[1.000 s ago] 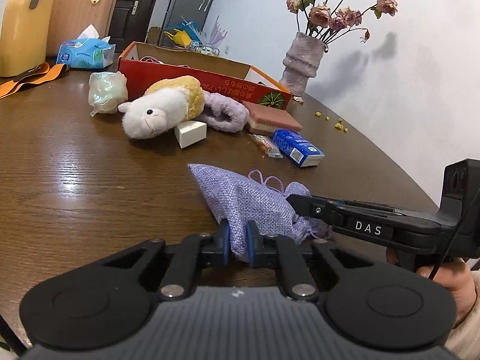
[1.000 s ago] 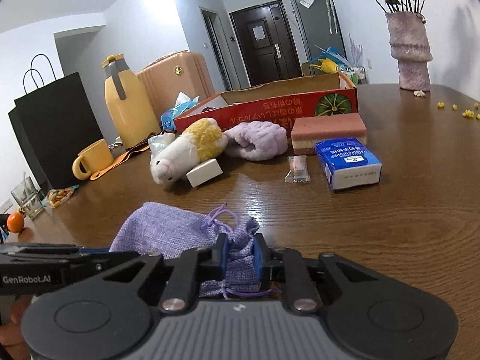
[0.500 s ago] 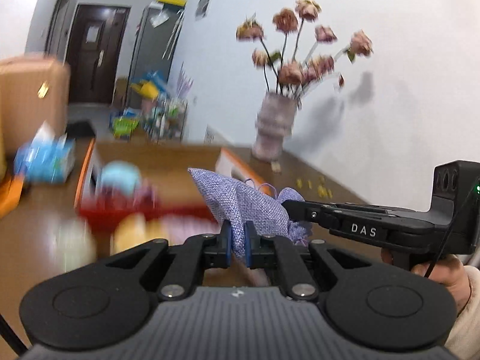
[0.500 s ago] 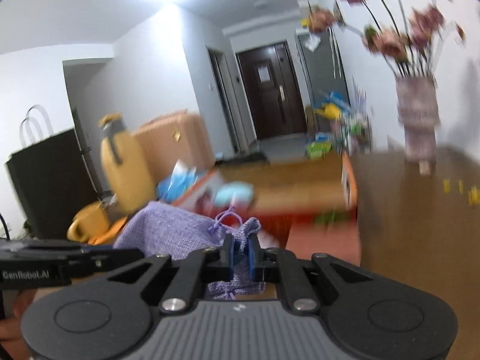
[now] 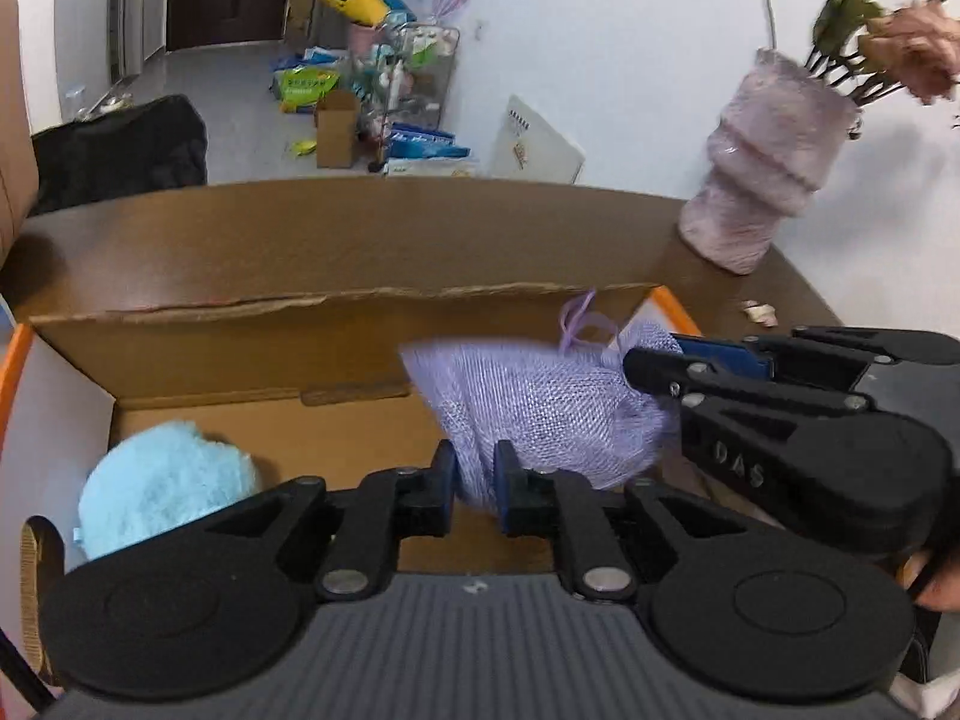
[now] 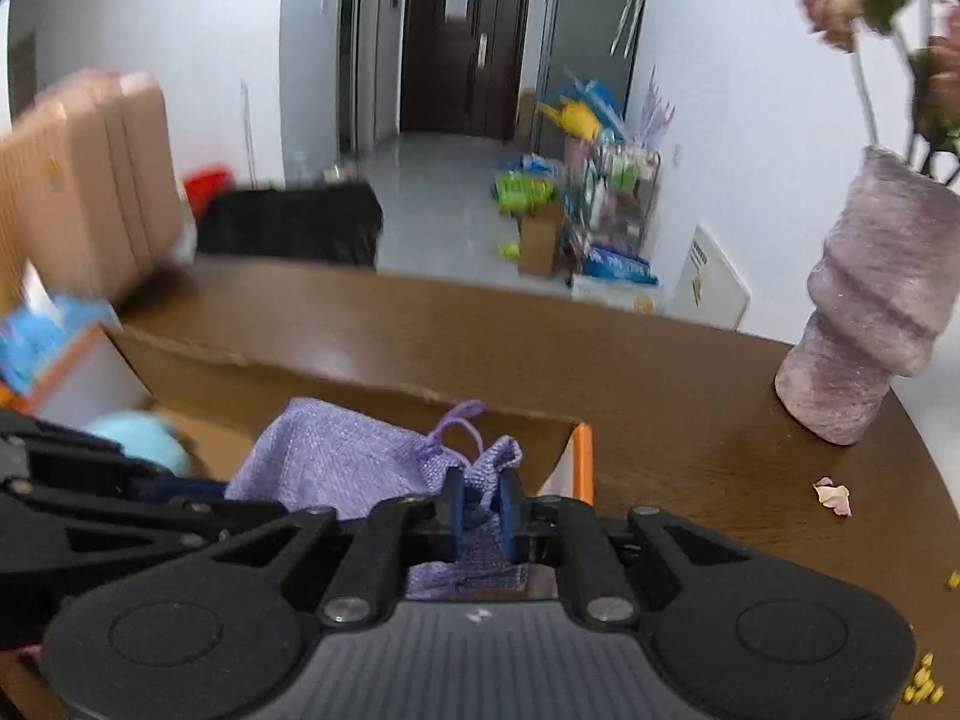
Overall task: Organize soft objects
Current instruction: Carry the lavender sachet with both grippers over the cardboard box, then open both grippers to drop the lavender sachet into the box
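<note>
We hold the purple pouch [image 5: 540,414] above the open cardboard box [image 5: 336,306] with both tools. The left gripper [image 5: 474,489] has its jaws pinching the pouch's lower corner. The right gripper [image 6: 480,507] has its jaws pinching the gathered neck of the pouch just below the drawstring [image 6: 459,420]. A blue fluffy item [image 5: 162,483] lies inside the box at its left end. The box sits on the counter [image 6: 690,420], with a vase [image 6: 870,336] standing to its right.
</note>
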The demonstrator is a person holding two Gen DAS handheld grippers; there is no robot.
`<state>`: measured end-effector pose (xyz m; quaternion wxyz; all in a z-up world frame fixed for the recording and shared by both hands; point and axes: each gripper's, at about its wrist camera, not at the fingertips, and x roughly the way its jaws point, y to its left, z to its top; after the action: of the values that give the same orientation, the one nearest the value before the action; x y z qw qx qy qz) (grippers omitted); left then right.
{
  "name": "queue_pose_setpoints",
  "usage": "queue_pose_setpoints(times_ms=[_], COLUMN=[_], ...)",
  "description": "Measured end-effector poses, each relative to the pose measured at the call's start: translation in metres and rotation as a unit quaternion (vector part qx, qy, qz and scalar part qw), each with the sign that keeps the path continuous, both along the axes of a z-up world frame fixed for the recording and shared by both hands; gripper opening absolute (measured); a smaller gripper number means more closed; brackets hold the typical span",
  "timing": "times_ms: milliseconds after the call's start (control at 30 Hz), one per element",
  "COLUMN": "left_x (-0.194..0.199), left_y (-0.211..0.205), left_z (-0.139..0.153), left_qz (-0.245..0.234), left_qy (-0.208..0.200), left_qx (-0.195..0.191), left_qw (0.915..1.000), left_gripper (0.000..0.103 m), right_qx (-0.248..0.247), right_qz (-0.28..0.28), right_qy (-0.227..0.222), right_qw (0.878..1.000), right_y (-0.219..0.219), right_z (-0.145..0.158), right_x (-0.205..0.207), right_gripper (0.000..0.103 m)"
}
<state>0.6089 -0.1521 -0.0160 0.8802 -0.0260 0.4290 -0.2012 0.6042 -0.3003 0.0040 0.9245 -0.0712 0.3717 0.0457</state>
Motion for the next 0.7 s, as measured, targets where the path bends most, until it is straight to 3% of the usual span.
queue_pose_setpoints(times_ms=[67,167,300,433,500,567,700], left_x=[0.000,-0.016,-0.042,-0.091,-0.123,-0.154,-0.223], left_y=[0.004,0.015,0.035,0.059,0.073,0.087,0.103], left_z=[-0.002,0.014,0.055,0.108,0.129,0.143,0.158], left_qz=[-0.007,-0.001,0.012,0.037,0.050,0.069,0.099], left_qy=[0.002,-0.028,-0.071,-0.128,-0.159,-0.183,-0.269], left_qx=[0.006,0.011,0.025,0.032,0.043,0.058,0.091], left_qw=[1.0000,0.9995,0.9971,0.9905,0.9850,0.9789,0.9536], left_gripper=[0.031,0.042,0.046,0.063,0.075,0.079,0.088], right_qx=[-0.040,-0.056,-0.030,-0.019,-0.009,0.006,0.039], right_qz=[0.001,0.000,-0.003,0.004,0.006,0.001,0.000], right_qy=[0.007,-0.004,-0.027,-0.062,-0.079,-0.099,-0.156], right_qw=[0.999,0.998,0.999,0.998,0.997,0.995,0.987], right_y=[0.011,0.016,0.010,-0.003,-0.012,-0.022,-0.039], right_z=[-0.011,-0.009,0.021,0.067,0.087,0.106,0.131], right_x=[0.002,-0.003,-0.023,-0.068,-0.095,-0.129,-0.193], right_gripper=[0.017,0.024,0.027,0.047,0.050,0.053,0.082])
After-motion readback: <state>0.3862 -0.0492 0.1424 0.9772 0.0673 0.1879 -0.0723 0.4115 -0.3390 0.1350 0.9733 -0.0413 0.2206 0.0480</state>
